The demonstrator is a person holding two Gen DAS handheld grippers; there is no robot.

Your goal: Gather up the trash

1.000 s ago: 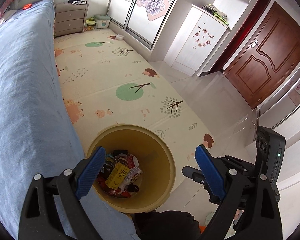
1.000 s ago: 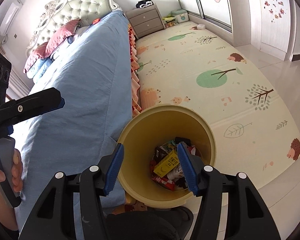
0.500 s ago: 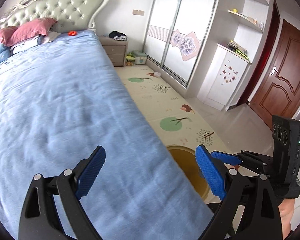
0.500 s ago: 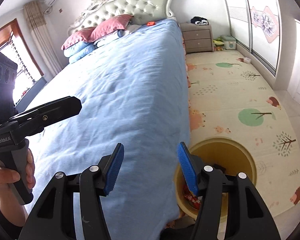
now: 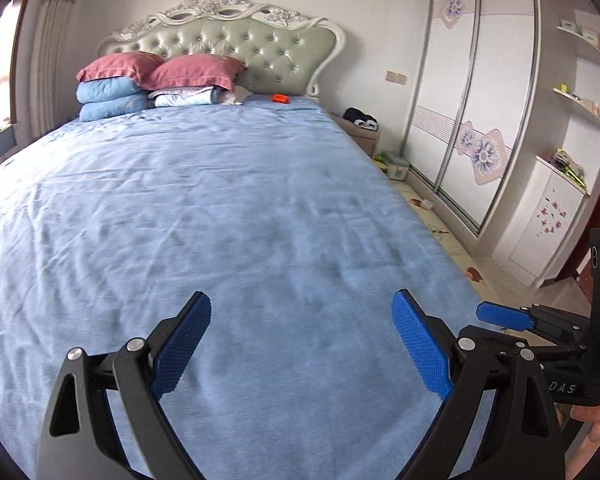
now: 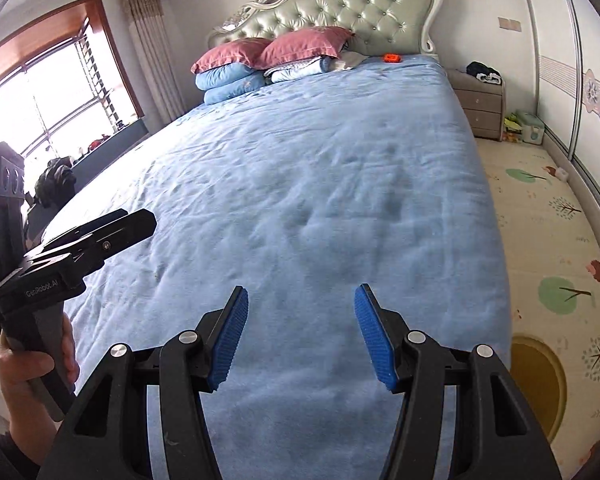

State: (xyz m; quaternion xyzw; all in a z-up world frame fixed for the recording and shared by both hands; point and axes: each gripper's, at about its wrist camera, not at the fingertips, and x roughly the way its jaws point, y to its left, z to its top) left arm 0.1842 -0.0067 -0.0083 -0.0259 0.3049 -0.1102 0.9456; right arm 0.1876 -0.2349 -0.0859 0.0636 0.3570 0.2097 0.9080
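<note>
Both my left gripper [image 5: 301, 344] and right gripper [image 6: 299, 334] are wide open and empty over the blue bed [image 6: 320, 184], and the only trash I see is a small orange thing [image 6: 391, 57] far off by the pillows [image 6: 272, 54], which looks light and hard, so I would pinch its sides.

Yellow bin [image 6: 538, 384] – edge-cut, contents hidden, orange item [image 5: 280, 98] – unidentifiable

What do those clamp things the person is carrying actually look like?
Each hand-held gripper is black plastic with two angled arms, silver round bolts and ridged blue pads. The left hand-held gripper and right hand-held gripper match. The left one's body carries white lettering. A bare hand grips its grey handle; no sleeve or cable shows.
</note>
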